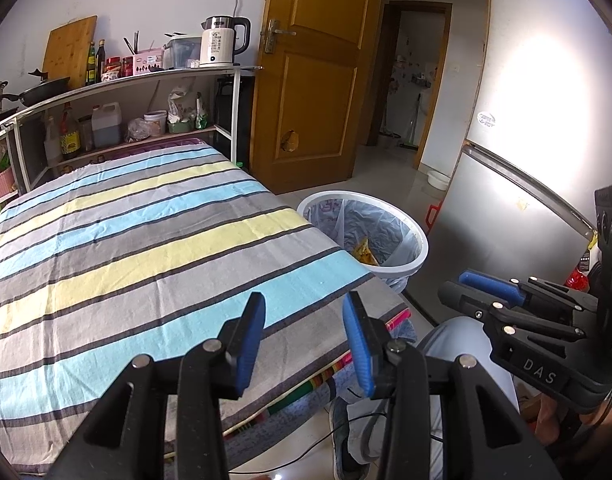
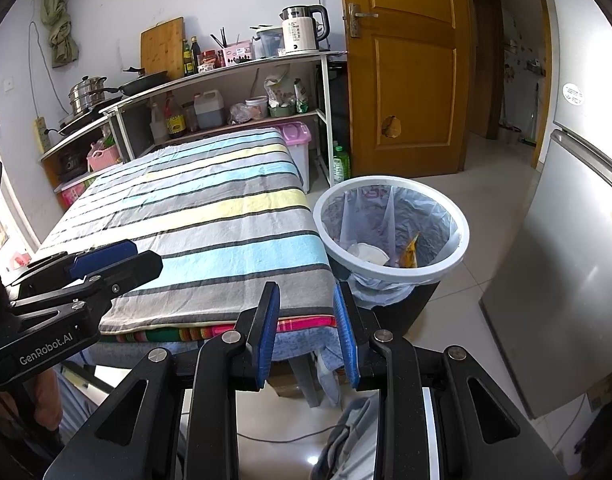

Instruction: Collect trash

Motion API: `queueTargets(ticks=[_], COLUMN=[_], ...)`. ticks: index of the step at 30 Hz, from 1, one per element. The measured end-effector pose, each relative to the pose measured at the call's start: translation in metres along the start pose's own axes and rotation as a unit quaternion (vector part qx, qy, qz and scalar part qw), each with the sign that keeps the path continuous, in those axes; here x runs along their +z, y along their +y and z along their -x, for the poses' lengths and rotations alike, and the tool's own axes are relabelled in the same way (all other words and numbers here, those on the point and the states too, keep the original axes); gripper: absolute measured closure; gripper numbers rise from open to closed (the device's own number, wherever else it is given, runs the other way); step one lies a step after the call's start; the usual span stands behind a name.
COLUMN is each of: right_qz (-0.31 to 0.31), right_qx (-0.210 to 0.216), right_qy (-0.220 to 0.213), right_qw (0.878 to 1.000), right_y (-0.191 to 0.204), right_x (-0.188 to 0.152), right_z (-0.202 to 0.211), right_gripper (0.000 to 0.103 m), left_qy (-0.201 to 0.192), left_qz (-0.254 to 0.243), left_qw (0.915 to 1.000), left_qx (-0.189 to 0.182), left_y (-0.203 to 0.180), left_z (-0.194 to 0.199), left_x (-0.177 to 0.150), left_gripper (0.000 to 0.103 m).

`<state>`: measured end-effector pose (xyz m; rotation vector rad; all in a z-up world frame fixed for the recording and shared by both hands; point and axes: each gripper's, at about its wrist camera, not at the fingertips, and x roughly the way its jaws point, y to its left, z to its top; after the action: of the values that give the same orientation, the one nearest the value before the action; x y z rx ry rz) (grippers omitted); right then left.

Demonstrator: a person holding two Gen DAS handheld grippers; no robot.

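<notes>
Two pieces of trash show in the white-rimmed round bin with its pale blue plastic liner [image 2: 462, 236]: one crumpled yellow-orange snack wrapper [image 2: 411, 255] and one white paper-like scrap [image 2: 368, 254]. Both lie at the bottom of the liner, so we judge them already collected. The bin stands on the tiled floor just beside the table's far right corner, likely placed there so that waste needs only a short carry off the edge.

One table under a cloth striped blue, yellow and grey [image 1: 146, 240] fills the middle of both views. We count no loose trash on the cloth; by our reading, the collecting is finished or close to it, though parts of the floor are hidden from us.

Two grippers are in view, each with two blue-padded fingers. The left gripper [image 1: 304, 340] hovers over the near edge of the cloth, its jaws moderately apart with nothing between them. The right gripper [image 2: 307, 334] hangs off the near table edge, pointing toward the bin, its jaws narrower but still parted, also empty. We read both as resting poses, since neither touches anything.

Beyond: one white metal shelf rack [image 2: 326, 120] carrying one white electric kettle [image 2: 302, 32], one brown wooden door [image 2: 410, 72], one grey refrigerator [image 2: 566, 280] at right.
</notes>
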<state>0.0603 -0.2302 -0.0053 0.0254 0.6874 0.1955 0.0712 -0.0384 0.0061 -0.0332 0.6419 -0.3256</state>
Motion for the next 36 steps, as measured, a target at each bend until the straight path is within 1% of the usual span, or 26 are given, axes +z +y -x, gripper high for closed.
queueTargets(ticks=[29, 36], right_qz=[0.001, 0.002], right_qx=[0.0, 0.0], right_qy=[0.0, 0.0], right_qw=[1.0, 1.0], right_y=[0.0013, 0.0015], right_x=[-0.0002, -0.0001], right_z=[-0.0002, -0.0002], right_gripper=[0.074, 0.074], left_qy=[-0.003, -0.001], left_qz=[-0.005, -0.005], left_qw=[1.0, 1.0], left_qx=[0.001, -0.004], left_y=[-0.003, -0.0031], left_z=[0.0037, 0.0045], left_x=[-0.0007, -0.0013], left_gripper=[0.06, 0.06])
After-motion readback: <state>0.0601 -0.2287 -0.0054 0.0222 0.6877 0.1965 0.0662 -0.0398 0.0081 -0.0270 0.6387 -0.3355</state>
